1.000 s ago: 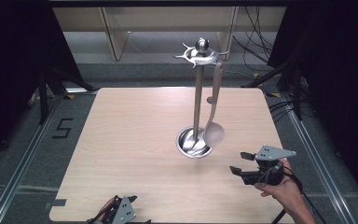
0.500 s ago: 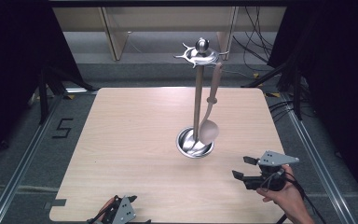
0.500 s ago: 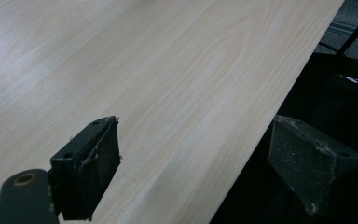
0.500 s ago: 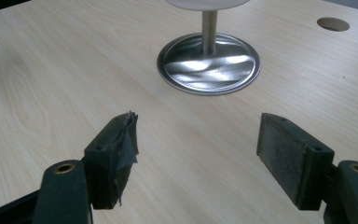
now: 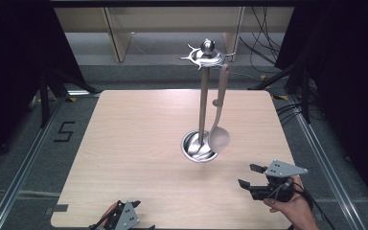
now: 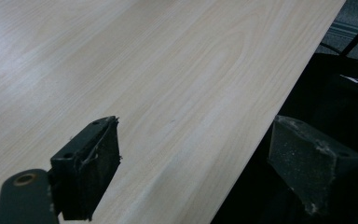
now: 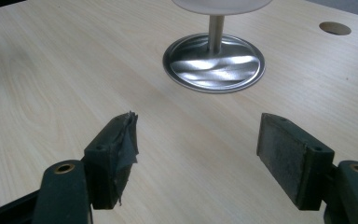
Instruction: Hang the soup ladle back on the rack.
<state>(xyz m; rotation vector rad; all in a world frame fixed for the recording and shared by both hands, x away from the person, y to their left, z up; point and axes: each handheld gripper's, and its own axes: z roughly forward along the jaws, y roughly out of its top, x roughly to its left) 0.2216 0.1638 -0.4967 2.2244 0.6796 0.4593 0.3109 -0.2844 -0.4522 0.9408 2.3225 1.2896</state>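
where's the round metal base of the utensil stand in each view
High view: the round metal base sits right of the table's middle, under the stand's pole, with the ladle hanging beside it.
Left gripper view: not in this picture.
Right gripper view: the base is at top centre, ahead of the open jaws.
Shared landmark: the pale wooden tabletop.

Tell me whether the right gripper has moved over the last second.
Yes. The right gripper has drawn back toward the table's near edge, away from the stand's base, its jaws open. The ladle hangs on the stand.
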